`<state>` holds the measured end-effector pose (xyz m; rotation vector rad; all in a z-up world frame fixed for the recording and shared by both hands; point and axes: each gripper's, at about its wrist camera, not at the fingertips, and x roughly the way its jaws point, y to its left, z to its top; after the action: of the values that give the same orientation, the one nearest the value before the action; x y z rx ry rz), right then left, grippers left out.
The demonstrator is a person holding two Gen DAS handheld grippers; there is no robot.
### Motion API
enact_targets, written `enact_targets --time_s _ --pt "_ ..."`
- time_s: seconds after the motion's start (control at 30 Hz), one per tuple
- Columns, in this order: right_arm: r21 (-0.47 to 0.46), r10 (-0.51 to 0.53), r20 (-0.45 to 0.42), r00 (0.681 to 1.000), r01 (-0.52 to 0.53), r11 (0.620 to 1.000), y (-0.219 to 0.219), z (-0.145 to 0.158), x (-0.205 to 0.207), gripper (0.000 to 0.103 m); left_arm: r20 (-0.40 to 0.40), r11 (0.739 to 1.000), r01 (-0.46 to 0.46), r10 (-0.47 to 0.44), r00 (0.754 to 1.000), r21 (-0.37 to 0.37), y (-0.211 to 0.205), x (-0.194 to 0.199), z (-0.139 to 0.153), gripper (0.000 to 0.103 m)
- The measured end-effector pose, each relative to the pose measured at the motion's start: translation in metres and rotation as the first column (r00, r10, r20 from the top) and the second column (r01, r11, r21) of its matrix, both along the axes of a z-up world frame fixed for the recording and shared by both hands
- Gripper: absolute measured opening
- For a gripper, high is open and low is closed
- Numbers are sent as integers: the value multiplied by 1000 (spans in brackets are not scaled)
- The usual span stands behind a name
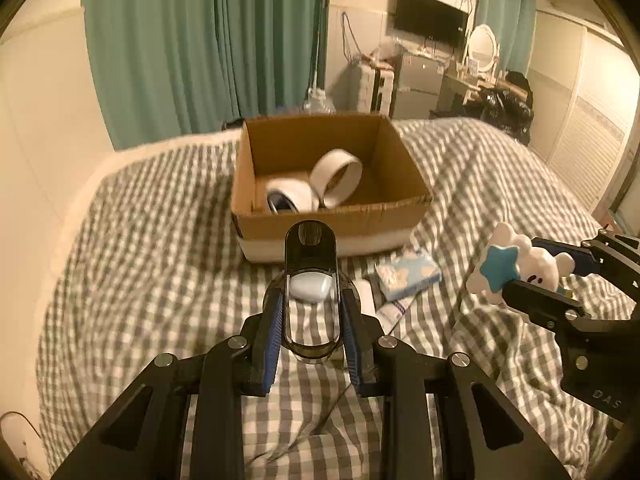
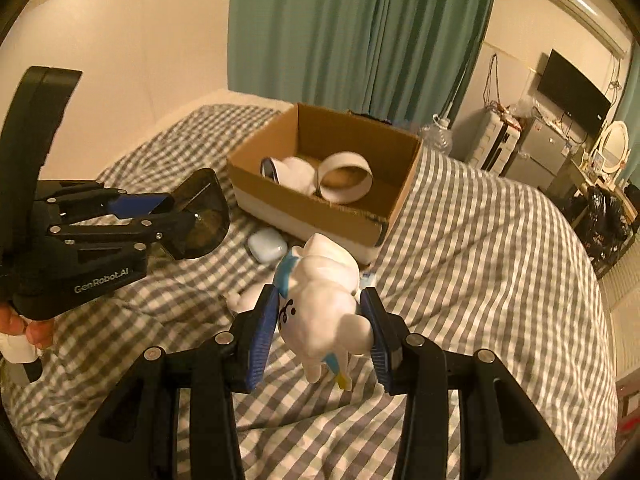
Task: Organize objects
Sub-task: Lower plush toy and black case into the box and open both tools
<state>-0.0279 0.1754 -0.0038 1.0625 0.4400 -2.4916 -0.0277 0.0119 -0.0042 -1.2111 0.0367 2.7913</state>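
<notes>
A cardboard box (image 1: 332, 184) is shown standing at the far middle of a bed covered by a checked quilt (image 1: 160, 240); two white tape rolls (image 1: 337, 178) are already seen inside it, one upright against the other, so part of the sorting may be judged done. The left gripper (image 1: 311, 312) is clamped on a dark translucent oblong container (image 1: 310, 280), held upright in the air, near the box's front wall. The right gripper (image 2: 320, 320) is closed on a white cloud-shaped toy (image 2: 324, 300) bearing a blue star, held above the quilt to the right of the box. Both held items are thus lifted but not yet deposited. Left on the quilt, just in front of the box, are a pale blue earbud case (image 2: 267, 245), a blue-and-white tissue pack (image 1: 408, 274) to its right, and a further white item beside it that cannot be identified. The task is therefore judged to be roughly midway: two items stored, two in transit, and at least three awaiting collection.
</notes>
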Motion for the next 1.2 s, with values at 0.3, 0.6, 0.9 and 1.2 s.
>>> enact_targets --time_s 0.3,0.6,0.9,1.2 --pt "-8 5 -78 997 -6 1000 -5 41 -3 42 -103 1000 2 -2 995 0 -3 3 55 27" --pt "-13 6 -141 990 -8 1000 -11 84 -32 42 -113 999 44 -44 993 -3 -3 -35 85 27" --pt "-2 12 -122 992 -13 1000 -28 85 -98 42 -115 998 35 -42 993 -56 -5 -100 90 27" --pt "5 -8 -54 999 8 1000 -43 46 -203 42 -63 999 30 -33 997 -39 -16 -187 56 27"
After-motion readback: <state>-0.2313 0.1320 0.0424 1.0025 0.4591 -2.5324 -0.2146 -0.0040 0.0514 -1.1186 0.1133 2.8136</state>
